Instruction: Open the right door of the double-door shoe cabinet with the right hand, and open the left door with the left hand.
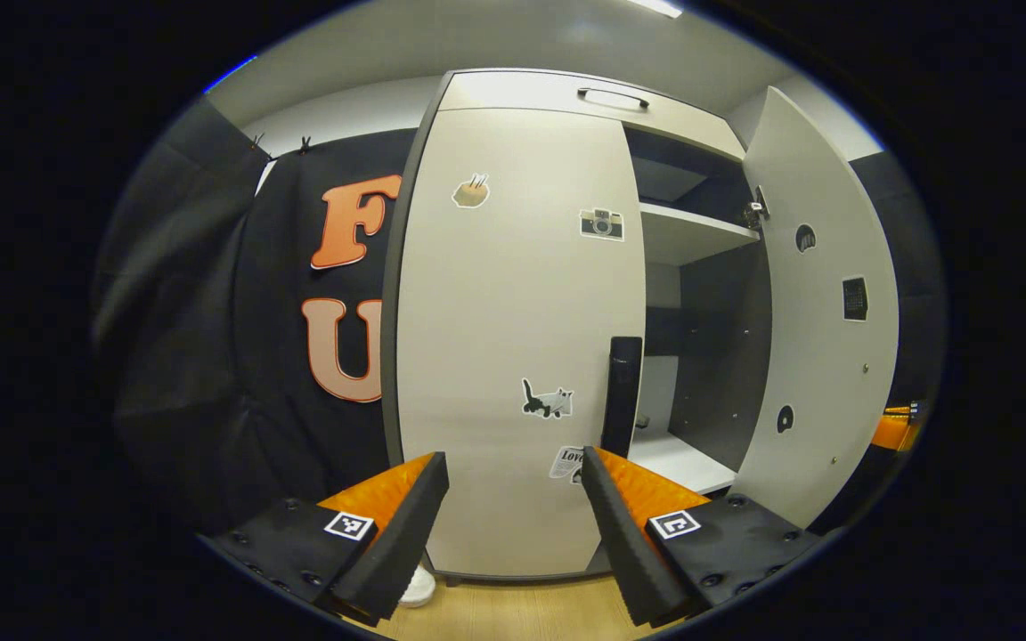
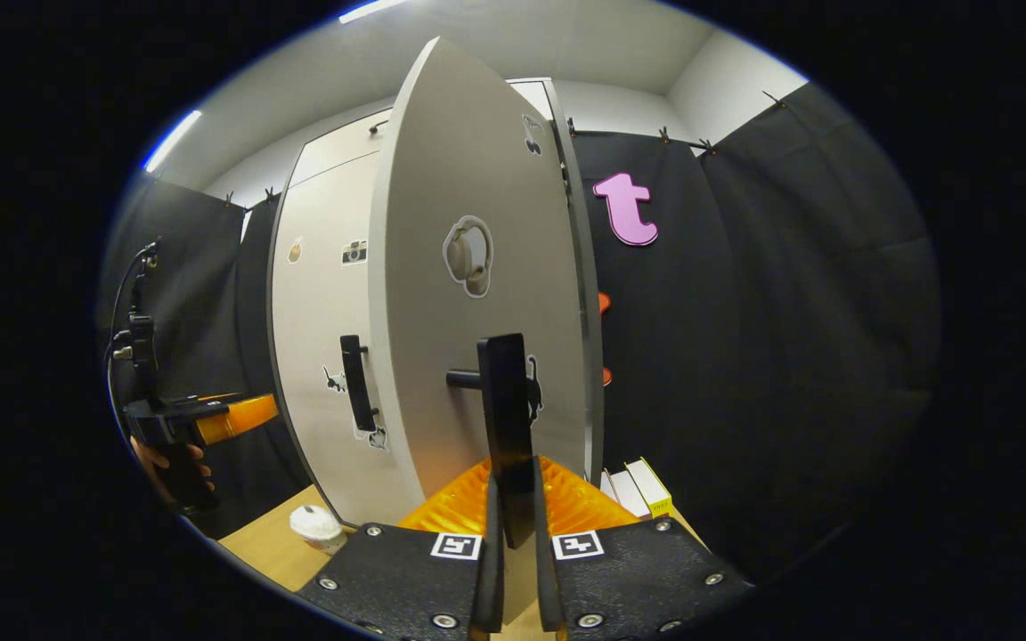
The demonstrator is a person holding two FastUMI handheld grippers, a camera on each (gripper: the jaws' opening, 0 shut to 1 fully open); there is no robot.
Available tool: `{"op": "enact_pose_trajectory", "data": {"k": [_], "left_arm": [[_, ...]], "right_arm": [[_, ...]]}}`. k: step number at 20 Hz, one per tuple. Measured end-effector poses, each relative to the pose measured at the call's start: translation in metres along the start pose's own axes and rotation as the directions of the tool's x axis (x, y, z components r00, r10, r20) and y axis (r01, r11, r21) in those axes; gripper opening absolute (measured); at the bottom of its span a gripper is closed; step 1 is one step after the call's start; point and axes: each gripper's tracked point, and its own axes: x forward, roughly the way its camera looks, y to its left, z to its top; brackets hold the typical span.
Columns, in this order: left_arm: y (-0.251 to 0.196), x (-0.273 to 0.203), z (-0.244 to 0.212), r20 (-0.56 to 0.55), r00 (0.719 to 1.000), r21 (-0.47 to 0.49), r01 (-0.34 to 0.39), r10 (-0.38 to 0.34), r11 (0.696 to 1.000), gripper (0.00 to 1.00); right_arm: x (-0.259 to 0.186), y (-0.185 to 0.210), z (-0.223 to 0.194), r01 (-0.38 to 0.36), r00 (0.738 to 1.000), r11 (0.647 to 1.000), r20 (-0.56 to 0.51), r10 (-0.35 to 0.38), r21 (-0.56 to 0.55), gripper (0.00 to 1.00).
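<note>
Gripping the right door handle (image 2: pixel 508 418), the right gripper (image 2: pixel 513 525) has both fingers pressed together on the lower end of the upright black bar. The right door (image 2: pixel 468 356) of the shoe cabinet (image 1: pixel 557 89) stands swung out from the cabinet front, its edge turned toward the right gripper view. In the left gripper view the same door (image 1: pixel 820 338) hangs wide open at the cabinet's right side, exposing a shelf (image 1: pixel 687 233) near the top and the cabinet floor (image 1: pixel 678 458) below.

The left door (image 1: pixel 513 338) lies closed, flush with the cabinet front. Its handle (image 1: pixel 622 396) runs upright along the door's right edge, in the lower half. The left gripper (image 1: pixel 513 485) has its fingers spread apart and grips nothing; it faces the lower part of the left door, apart from the handle, with the right-hand fingertip just below the handle in the view. The right gripper view shows the left gripper (image 2: pixel 210 418) at a distance, held by a hand (image 2: pixel 166 458) off the cabinet's left edge.

Stickers (image 1: pixel 547 401) mark the left door. A white round object (image 2: pixel 317 527) rests on the wooden floor (image 2: pixel 268 547) at the cabinet's front left corner, and boxes (image 2: pixel 638 490) stand beside the cabinet's right side.
</note>
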Motion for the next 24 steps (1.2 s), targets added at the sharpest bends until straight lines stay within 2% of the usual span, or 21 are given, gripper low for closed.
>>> {"op": "enact_pose_trajectory", "data": {"k": [6,7,8,10,13,16,17,18,19,24], "left_arm": [[-0.011,0.003,0.002,0.003,1.000,0.019,0.014,-0.015,1.000,0.96],[-0.014,0.003,0.002,0.002,1.000,0.023,0.018,-0.018,1.000,0.96],[-0.016,0.005,0.002,0.002,1.000,0.025,0.022,-0.022,0.999,0.96],[-0.024,0.008,0.002,0.003,0.999,0.013,0.037,-0.037,0.999,0.96],[-0.034,0.013,0.001,-0.003,0.998,0.013,0.056,-0.056,0.998,0.97],[-0.044,0.020,0.003,-0.003,0.997,0.014,0.074,-0.074,0.997,0.96],[-0.047,0.023,0.003,-0.007,0.997,0.016,0.076,-0.076,0.997,0.96],[-0.049,0.027,0.002,-0.012,0.997,0.018,0.077,-0.077,0.997,0.96],[-0.052,0.031,0.001,-0.018,0.997,0.019,0.080,-0.080,0.997,0.96],[-0.061,0.050,0.007,-0.023,0.996,0.018,0.088,-0.087,0.996,0.96]], "right_arm": [[-0.003,-0.019,0.002,0.045,0.999,0.999,0.017,-0.045,-0.005,0.12],[-0.005,-0.024,0.003,0.064,0.998,0.998,0.021,-0.064,-0.002,0.17],[-0.006,-0.030,0.004,0.090,0.995,0.996,0.030,-0.091,0.008,0.09],[-0.007,-0.041,0.006,0.142,0.989,0.989,0.044,-0.143,0.032,0.06],[-0.011,-0.057,0.007,0.199,0.979,0.980,0.047,-0.199,0.006,0.05],[-0.016,-0.057,0.008,0.191,0.980,0.981,0.042,-0.192,0.039,0.03],[-0.016,-0.055,0.009,0.180,0.982,0.982,0.044,-0.182,0.052,0.10],[-0.017,-0.052,0.010,0.165,0.985,0.985,0.048,-0.167,0.055,0.03],[-0.019,-0.053,0.011,0.158,0.986,0.986,0.052,-0.161,0.052,0.04],[-0.027,-0.077,0.036,0.232,0.959,0.972,0.161,-0.234,0.033,0.04]]}}
